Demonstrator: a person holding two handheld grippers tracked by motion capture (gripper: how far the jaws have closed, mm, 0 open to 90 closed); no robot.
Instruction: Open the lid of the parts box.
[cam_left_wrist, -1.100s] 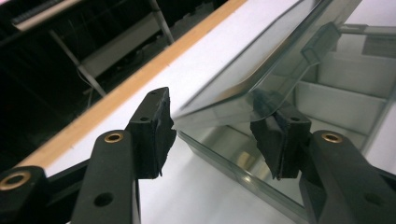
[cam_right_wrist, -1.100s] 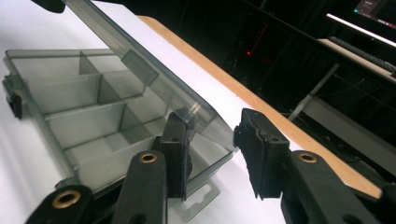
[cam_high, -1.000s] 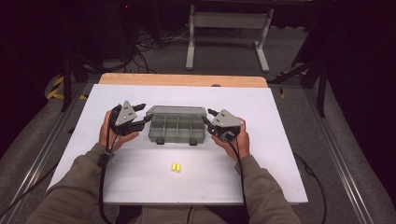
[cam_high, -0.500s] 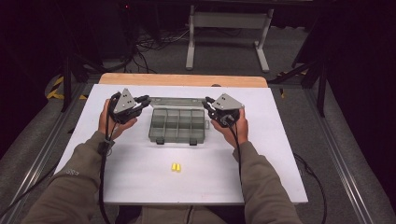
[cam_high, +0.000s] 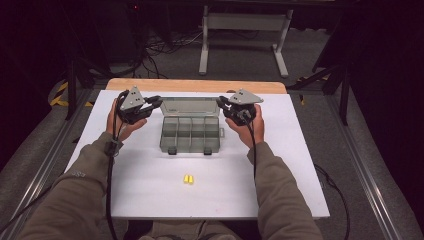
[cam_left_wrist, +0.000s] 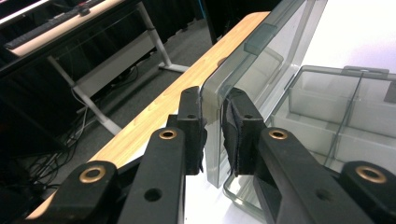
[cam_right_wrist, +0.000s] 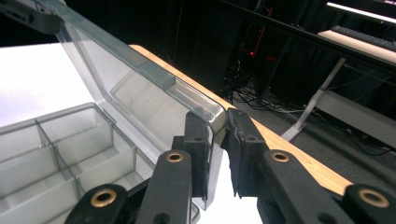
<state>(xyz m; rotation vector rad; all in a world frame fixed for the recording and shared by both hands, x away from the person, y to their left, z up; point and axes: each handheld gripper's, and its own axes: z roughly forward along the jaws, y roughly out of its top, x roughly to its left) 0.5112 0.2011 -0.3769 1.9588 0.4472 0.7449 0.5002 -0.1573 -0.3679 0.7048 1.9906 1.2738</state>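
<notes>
— From above, the clear box (cam_high: 191, 134) sits mid-table, two yellow bits (cam_high: 188, 178) nearer us.
— Up close, the left gripper (cam_left_wrist: 214, 135) and right gripper (cam_right_wrist: 217, 154) each pinch a corner of the smoky plastic lid (cam_right_wrist: 140, 88).

Near side: open white table (cam_high: 150, 190), apart from two yellow pieces (cam_high: 188, 178).
Middle: compartment box (cam_high: 191, 135), raised lid (cam_high: 192, 106) walls its far edge.
Lid corners: left gripper (cam_high: 154, 102), right gripper (cam_high: 222, 103).
</notes>
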